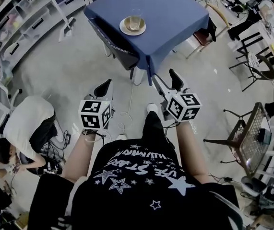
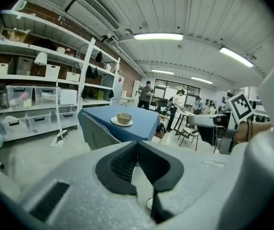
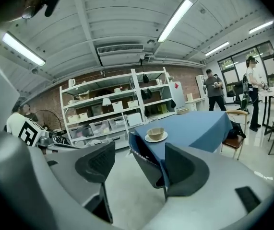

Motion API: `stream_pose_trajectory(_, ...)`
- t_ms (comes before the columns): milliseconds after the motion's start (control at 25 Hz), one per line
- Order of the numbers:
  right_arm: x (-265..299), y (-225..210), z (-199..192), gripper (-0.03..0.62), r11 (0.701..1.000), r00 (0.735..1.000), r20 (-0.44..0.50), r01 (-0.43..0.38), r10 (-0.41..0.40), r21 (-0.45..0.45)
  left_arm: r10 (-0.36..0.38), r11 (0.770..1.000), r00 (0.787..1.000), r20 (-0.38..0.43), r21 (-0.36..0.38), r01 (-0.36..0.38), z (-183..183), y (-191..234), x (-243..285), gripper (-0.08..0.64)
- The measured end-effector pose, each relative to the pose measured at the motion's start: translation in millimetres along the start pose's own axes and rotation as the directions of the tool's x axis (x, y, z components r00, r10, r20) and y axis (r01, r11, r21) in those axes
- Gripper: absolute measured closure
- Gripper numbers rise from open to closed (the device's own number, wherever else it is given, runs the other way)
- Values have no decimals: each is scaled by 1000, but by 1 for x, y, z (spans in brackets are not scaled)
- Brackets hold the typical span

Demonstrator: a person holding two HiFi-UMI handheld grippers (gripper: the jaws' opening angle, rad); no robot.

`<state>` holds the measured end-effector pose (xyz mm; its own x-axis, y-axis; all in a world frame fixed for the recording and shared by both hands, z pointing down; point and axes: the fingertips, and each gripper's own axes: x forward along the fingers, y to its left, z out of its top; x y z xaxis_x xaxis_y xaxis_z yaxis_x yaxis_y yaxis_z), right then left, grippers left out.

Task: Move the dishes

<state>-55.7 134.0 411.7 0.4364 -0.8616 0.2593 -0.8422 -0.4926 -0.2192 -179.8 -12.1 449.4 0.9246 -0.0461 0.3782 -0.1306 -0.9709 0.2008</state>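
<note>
A tan bowl (image 1: pixel 134 23) sits on a white plate (image 1: pixel 126 30) near the front edge of a blue-clothed table (image 1: pixel 175 8), with a clear glass just behind it. Both grippers are held well short of the table, over the floor. My left gripper (image 1: pixel 107 84) is shut, its black pads meeting with nothing between them (image 2: pixel 137 145). My right gripper (image 1: pixel 166 79) stands open and empty (image 3: pixel 139 164). The bowl (image 2: pixel 124 118) and the bowl (image 3: pixel 156 132) show ahead in both gripper views.
A dark chair (image 1: pixel 120 51) is tucked at the table's near side. Storage shelves (image 1: pixel 26 18) line the left wall. A person crouches at the left (image 1: pixel 26 128). A wire rack (image 1: pixel 247 138) and chairs stand at the right. People stand further back (image 2: pixel 146 94).
</note>
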Motion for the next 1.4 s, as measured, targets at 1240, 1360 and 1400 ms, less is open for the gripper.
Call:
stream_pose_trajectory(1240,238,-123,75,284,842,838,-226,-528,496,-109,555,816,832,5,-198,-543,80,38,136,540)
stream_pose_trajectory(1360,256,-108,70,270,831,826,-253,-543,503,-122,557,815,831,9,-198,-544,84,53,138,540)
stream_pose_trajectory(1400,263,-104,70,264,826,823,-263,-548,504,-132,557,814,830,7,-200,-545,85,60,140,540)
